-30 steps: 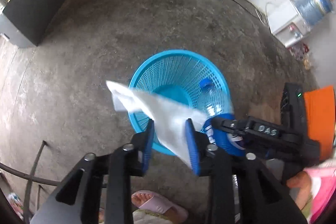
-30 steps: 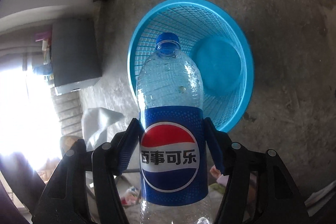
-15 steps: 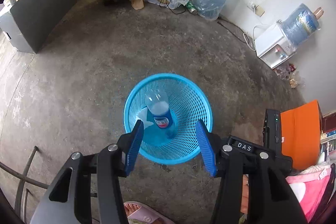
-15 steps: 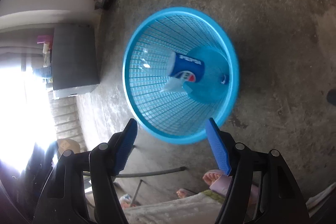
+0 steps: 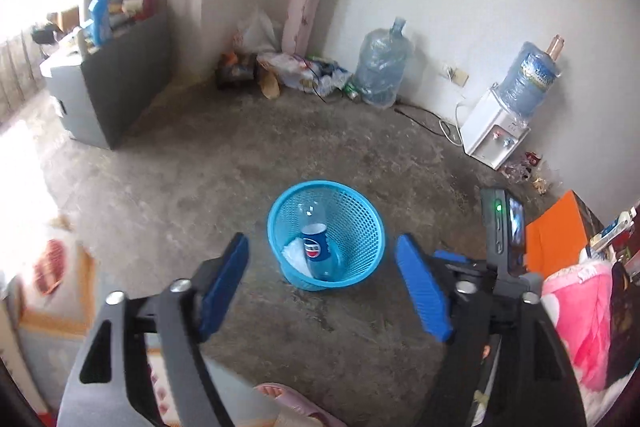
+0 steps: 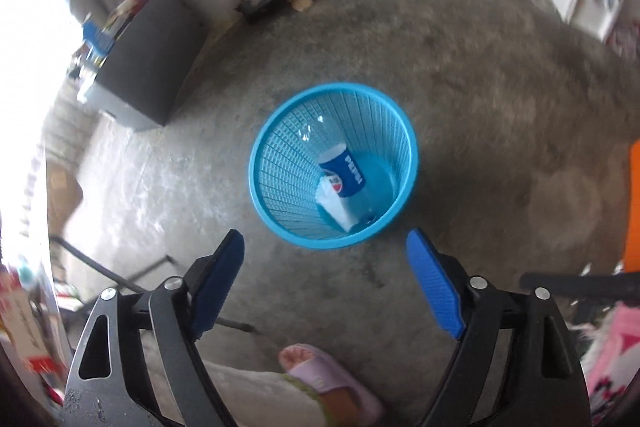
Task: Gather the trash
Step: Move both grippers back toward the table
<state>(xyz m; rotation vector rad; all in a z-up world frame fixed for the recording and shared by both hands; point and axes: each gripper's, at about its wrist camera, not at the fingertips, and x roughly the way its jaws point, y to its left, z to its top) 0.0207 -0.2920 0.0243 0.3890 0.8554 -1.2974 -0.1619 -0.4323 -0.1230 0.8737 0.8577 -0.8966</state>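
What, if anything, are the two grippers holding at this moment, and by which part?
Nothing is held. The left gripper and right gripper are both open and empty; the Pepsi bottle and white paper lie inside the blue basket.

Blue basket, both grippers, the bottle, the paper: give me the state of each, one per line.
left gripper: open, holding nothing.
right gripper: open, holding nothing.
blue basket: upright on the concrete floor, holding two items.
Pepsi bottle: inside the basket, leaning against its wall.
white paper: inside the basket, lying beside the bottle.
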